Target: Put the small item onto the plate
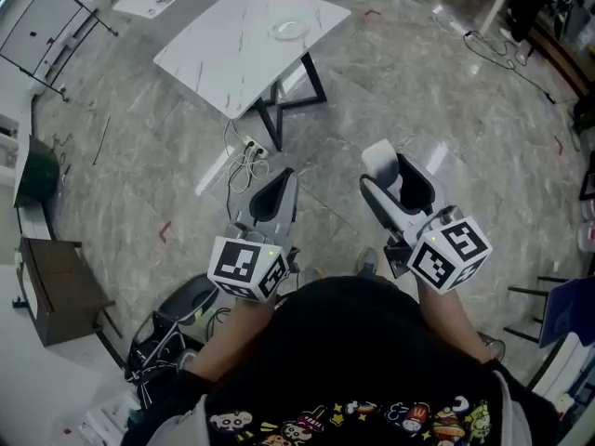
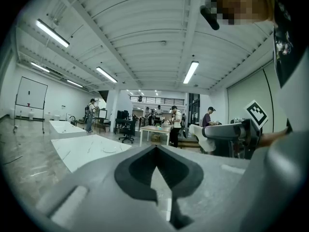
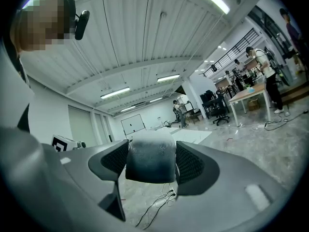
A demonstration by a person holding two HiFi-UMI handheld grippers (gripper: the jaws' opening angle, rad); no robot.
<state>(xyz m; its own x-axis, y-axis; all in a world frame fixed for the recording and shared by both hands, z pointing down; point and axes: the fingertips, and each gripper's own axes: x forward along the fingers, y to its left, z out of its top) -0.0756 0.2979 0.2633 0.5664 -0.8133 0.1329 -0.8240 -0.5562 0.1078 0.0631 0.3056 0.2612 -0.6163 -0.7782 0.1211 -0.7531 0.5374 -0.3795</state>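
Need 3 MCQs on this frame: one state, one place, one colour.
1. What is the right gripper doing?
A. open, empty
B. shut, empty
C. shut on the small item

2. Where is the plate?
A. on the table
B. under the table
C. in the right gripper

3. What colour is the table top?
A. black
B. white
C. red

Key:
1. C: the right gripper view shows the small item between its jaws.
2. A: the head view shows the plate lying on the table top.
3. B: the top is white with faint veins.
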